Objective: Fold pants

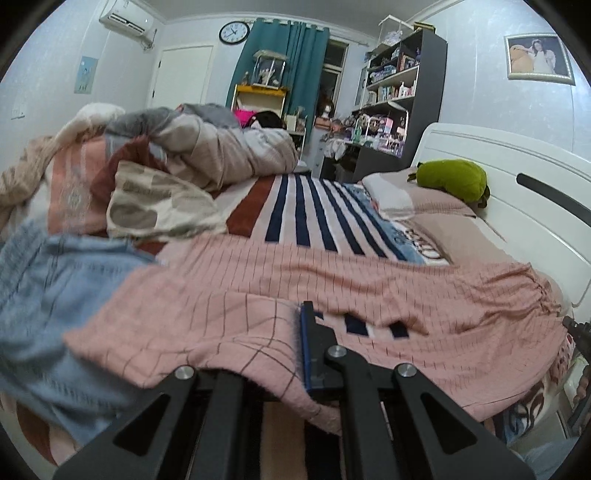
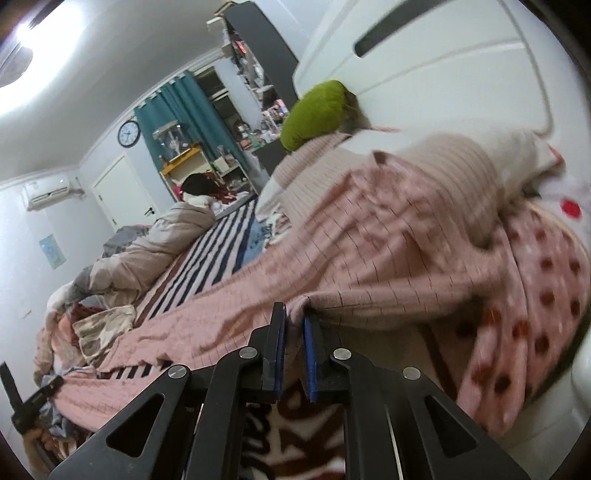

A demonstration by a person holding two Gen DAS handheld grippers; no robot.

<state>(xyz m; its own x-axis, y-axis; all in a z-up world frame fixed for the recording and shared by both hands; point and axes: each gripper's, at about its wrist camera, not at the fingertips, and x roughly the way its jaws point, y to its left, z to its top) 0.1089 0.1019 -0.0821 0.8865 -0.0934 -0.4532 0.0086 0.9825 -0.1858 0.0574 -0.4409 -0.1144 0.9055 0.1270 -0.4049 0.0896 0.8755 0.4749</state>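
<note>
The pants (image 1: 332, 280) lay lengthwise between both grippers; the left gripper (image 1: 295, 332) and right gripper (image 2: 293, 321) each pinched the near edge.

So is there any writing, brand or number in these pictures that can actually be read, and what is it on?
None can be read for certain.
Wall clock: a dial with hands; numerals too small.
Bedspread: large letters by the pillow, partly hidden, unreadable.
Air conditioner: no legible brand.
Small poster: too blurred.
Shelf boxes and bottles: labels too small.
Framed picture: a photo, no text.
</note>
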